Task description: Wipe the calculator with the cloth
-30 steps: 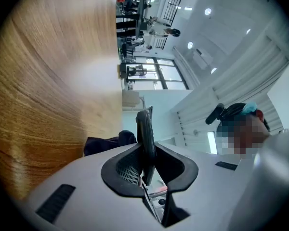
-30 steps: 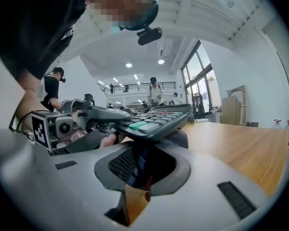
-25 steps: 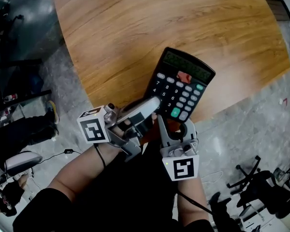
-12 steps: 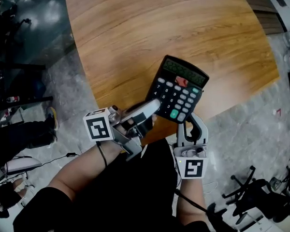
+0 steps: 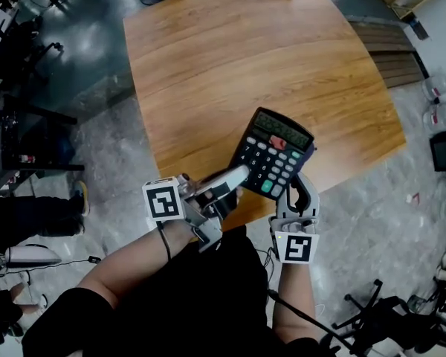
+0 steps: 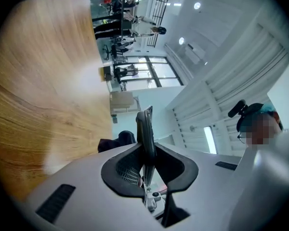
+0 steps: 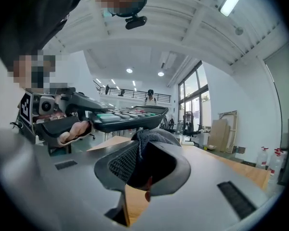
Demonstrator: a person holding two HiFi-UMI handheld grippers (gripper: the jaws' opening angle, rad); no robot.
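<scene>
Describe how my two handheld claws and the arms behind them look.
The left claw and right claw are light grey shells with black textured pads; each carries a white cube printed with black square markers. A thin black cable runs back along each forearm. No sleeves cover the forearms.

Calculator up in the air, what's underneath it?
The dark cloth, pinched in the right gripper, sits just below the calculator, with the wooden table further down. Whether the cloth touches its underside cannot be seen; the calculator's body covers that.
</scene>
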